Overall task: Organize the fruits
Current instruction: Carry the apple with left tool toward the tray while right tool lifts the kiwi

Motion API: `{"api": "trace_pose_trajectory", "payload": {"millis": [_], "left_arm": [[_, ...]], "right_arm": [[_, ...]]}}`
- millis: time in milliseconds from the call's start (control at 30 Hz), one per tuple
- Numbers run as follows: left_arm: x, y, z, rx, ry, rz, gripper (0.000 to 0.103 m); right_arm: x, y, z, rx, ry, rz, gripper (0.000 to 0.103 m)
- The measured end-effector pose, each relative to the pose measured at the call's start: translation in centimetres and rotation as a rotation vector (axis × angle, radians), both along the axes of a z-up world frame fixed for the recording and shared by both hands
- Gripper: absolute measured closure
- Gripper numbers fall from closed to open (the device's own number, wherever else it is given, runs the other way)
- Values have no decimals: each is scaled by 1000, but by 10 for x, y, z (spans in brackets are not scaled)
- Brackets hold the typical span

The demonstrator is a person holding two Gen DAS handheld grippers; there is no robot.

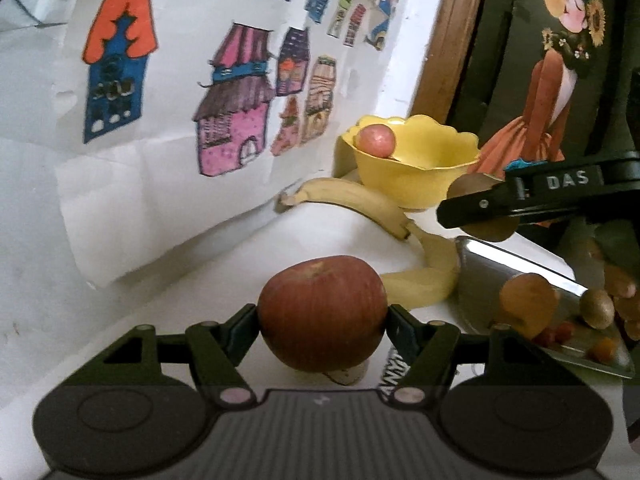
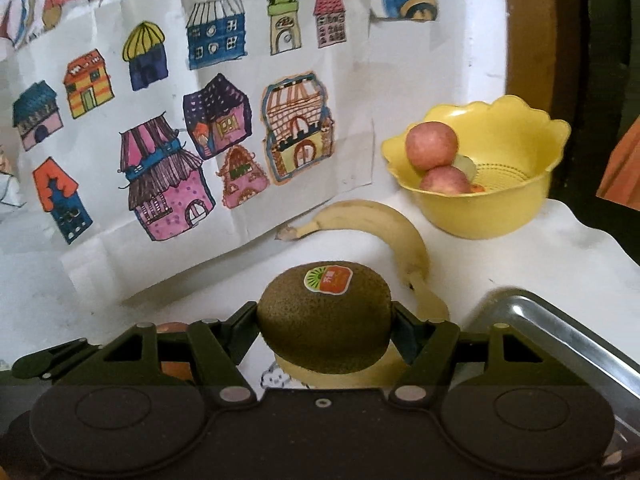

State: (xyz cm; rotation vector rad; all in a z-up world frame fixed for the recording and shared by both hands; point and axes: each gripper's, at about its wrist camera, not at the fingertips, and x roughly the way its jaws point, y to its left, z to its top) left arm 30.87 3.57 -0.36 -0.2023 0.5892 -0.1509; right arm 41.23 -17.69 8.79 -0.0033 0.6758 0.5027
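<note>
the apple sits clamped between the left gripper fingers, lifted a little above the white table, and the kiwi with its sticker is pinched the same way in the right gripper, over a banana. behind them the yellow bowl already holds two apples, so it looks like the likely goal, while a metal tray to the right carries smaller fruit. both loads are round and smooth, held only at their sides, so a fast swing or tilt could let either roll out and drop onto the bananas or off the table edge. the two tools are near each other, and reaching for the bowl together could make them collide. the bowl is light and near the wall; a hard drop might tip it.
</note>
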Motion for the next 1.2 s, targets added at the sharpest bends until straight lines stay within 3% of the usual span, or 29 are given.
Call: {"api": "trace_pose_trajectory", "payload": {"millis": [533, 800, 1200], "left_arm": [[13, -62, 18, -33, -59, -122, 29], [52, -98, 21, -60, -93, -196, 30], [109, -132, 0, -79, -102, -307, 30]], "right_arm": [[-23, -93, 2, 13, -46, -121, 33], [-10, -139, -23, 12, -33, -205, 33], [-9, -209, -65, 10, -21, -312, 33]]}}
